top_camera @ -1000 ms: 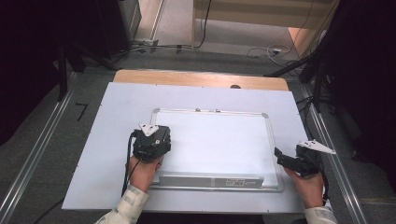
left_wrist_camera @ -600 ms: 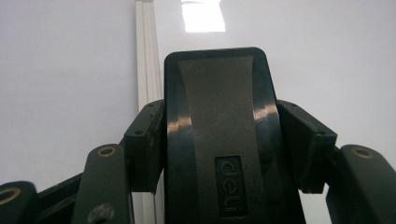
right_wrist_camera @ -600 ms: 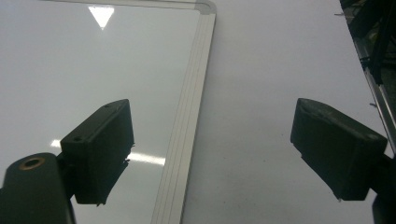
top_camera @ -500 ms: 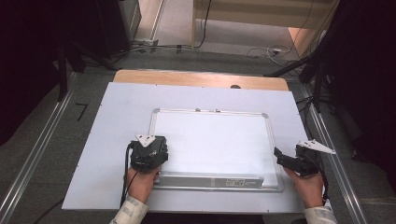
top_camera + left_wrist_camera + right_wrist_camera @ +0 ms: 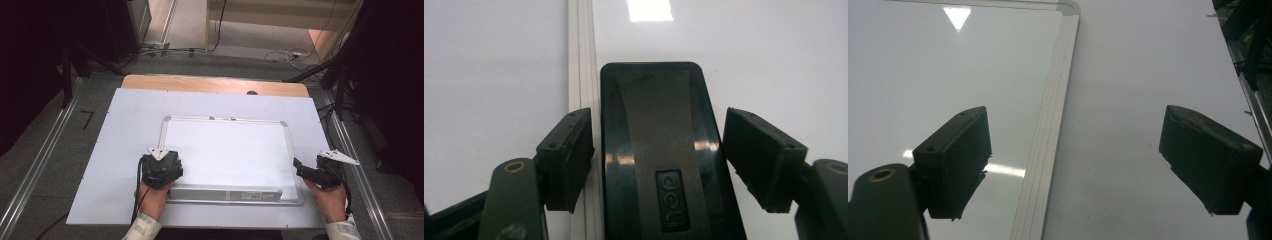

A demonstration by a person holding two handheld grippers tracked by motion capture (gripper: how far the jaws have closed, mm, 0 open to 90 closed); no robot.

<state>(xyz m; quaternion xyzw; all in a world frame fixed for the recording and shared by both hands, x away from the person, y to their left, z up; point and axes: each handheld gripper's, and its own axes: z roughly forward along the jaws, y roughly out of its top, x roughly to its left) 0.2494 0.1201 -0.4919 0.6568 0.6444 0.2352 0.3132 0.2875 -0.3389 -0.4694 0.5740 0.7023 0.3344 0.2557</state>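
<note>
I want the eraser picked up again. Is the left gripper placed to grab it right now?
Probably yes: the eraser lies on the whiteboard between the left gripper, whose jaws have just been opening, with nothing between.

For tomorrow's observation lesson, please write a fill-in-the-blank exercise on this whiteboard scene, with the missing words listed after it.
1. The black eraser lies on the ____, beside its pale frame.
2. The left gripper has just been opening; its jaws stand on either side of the eraser without ____ it.
3. The right gripper has its jaws ____, with nothing between them but the whiteboard's frame edge below.
4. The word moulded on the eraser reads ____.

Missing words: whiteboard; gripping; open; deli
</note>
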